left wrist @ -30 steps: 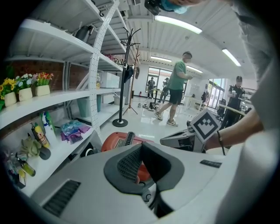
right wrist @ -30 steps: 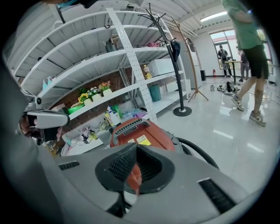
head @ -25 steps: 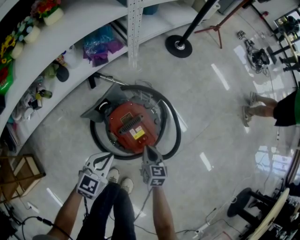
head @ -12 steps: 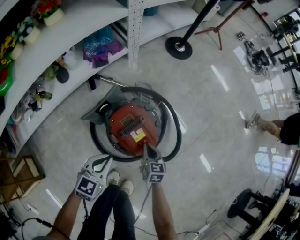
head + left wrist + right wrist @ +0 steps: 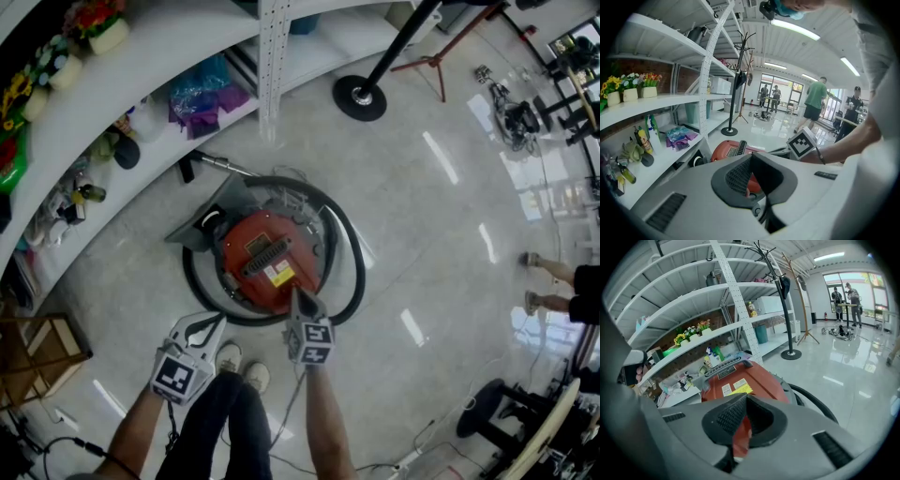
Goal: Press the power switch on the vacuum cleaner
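A round red vacuum cleaner point(image 5: 262, 253) stands on the floor, ringed by its black hose point(image 5: 352, 272). My right gripper point(image 5: 294, 294) is shut, and its tip sits at the near rim of the red body. The right gripper view has the red shell point(image 5: 750, 380) and its black handle point(image 5: 724, 365) just beyond the closed jaws point(image 5: 746, 397). The switch itself is hidden under the tip. My left gripper point(image 5: 221, 319) hangs shut to the left, short of the hose. Its own view shows the vacuum point(image 5: 729, 149) past the tips point(image 5: 751, 155).
White shelves point(image 5: 141, 56) with bottles, flowers and bags curve along the left. A coat-stand base point(image 5: 359, 97) sits behind the vacuum. My shoes point(image 5: 242, 370) are just below it. A wooden crate point(image 5: 42, 347) is at left, and a person's legs point(image 5: 562, 281) at far right.
The right gripper's tip has crept slightly forward onto the vacuum's near rim. The left gripper has held still. The person at the right has walked farther away toward the frame's edge.
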`<state>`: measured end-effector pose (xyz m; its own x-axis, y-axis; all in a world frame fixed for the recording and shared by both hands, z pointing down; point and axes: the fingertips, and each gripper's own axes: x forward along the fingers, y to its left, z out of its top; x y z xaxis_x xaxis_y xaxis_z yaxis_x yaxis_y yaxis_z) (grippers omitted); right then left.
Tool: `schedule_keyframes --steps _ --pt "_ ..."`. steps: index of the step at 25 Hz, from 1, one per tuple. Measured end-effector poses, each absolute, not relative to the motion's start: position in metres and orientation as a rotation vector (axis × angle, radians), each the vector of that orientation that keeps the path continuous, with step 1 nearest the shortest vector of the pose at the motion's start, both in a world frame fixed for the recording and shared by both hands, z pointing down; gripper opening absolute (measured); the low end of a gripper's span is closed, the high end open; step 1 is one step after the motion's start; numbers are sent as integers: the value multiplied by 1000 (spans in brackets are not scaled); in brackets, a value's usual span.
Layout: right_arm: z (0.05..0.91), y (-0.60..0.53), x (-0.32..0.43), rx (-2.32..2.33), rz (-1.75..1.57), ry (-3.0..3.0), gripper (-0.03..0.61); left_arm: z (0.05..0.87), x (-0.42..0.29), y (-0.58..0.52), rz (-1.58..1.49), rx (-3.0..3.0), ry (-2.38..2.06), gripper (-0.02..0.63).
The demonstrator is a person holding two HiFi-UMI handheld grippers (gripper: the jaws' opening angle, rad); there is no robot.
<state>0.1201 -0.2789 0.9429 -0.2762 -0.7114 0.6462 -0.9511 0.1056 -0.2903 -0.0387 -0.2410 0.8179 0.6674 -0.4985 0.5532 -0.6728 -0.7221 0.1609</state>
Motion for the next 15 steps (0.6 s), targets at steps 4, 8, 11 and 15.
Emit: schedule_keyframes --steps 4,8,11,15 --pt "943 -280 120 1634 975 -2042 12 819 -37 -240 691 2536 -914 6" --pt "946 -281 124 1652 991 -2029 12 819 -39 -241 684 2535 -919 6" --pt "950 -278 126 1644 980 -2019 12 821 -41 -240 683 2531 -919 6" --pt "949 -282 127 1654 1000 -2020 12 823 -43 -240 687 2524 -916 6"
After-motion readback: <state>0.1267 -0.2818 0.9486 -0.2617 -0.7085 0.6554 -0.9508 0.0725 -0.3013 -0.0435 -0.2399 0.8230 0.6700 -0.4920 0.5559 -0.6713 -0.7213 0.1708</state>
